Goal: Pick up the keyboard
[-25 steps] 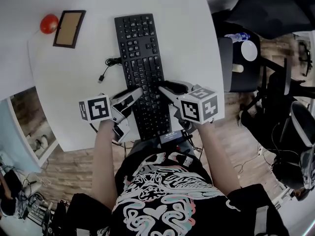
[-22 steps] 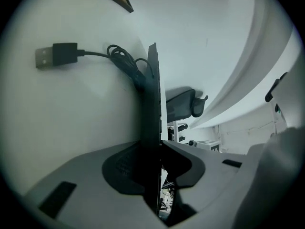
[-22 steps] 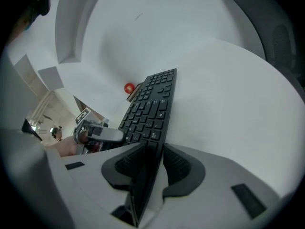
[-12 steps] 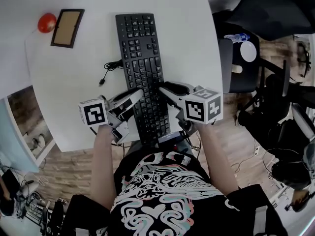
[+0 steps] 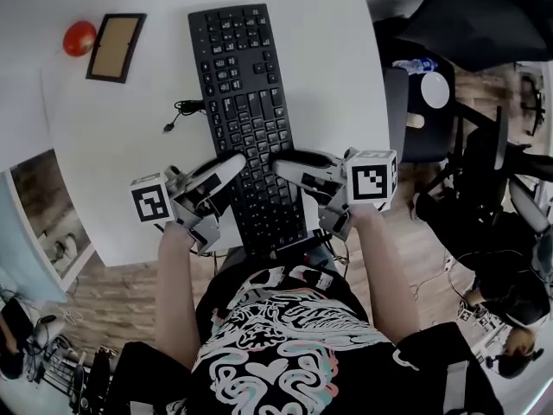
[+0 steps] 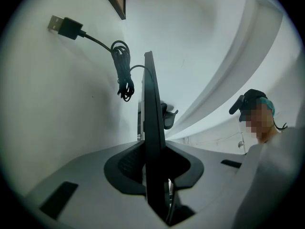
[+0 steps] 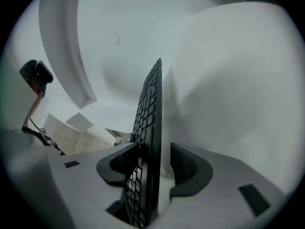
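The left tongs [image 5: 229, 162] just clamped the keyboard's [image 5: 246, 119] left long edge. The right tongs [image 5: 281, 163] just opened, loosely straddling its right edge.

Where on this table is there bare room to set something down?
The wide white strip between the keyboard and the table's right edge is bare, as is the stretch nearer than the USB cable. The far left is crowded: picture frame, red ball.

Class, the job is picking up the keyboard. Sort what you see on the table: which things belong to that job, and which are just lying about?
Belongs to the job:
keyboard
its USB cable

Just lying about:
round red object
small framed board
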Demonstrator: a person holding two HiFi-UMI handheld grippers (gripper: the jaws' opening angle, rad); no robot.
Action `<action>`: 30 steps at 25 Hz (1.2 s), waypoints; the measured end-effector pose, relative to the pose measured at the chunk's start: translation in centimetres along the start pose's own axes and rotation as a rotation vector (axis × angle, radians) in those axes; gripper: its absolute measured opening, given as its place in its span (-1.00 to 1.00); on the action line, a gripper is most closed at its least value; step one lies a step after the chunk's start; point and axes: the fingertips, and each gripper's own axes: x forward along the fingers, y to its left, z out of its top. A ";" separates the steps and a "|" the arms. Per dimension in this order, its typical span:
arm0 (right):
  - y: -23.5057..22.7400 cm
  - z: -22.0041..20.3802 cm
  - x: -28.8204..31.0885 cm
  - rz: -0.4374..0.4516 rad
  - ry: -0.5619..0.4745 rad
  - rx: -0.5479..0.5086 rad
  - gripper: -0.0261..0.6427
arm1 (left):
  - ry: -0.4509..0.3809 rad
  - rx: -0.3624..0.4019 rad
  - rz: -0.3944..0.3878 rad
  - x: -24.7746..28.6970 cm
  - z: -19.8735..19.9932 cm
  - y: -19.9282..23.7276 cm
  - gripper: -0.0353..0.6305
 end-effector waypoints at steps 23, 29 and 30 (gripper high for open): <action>1.1 -0.6 0.3 0.200 -0.180 -0.190 -0.41 | 0.097 0.239 0.259 0.0 0.0 0.1 -0.59; 1.0 -0.6 0.2 0.234 -0.213 -0.201 -0.41 | 0.076 0.281 0.278 0.1 0.0 0.2 -0.55; 1.0 -0.6 0.3 0.238 -0.215 -0.204 -0.41 | 0.072 0.290 0.280 0.0 0.0 0.2 -0.55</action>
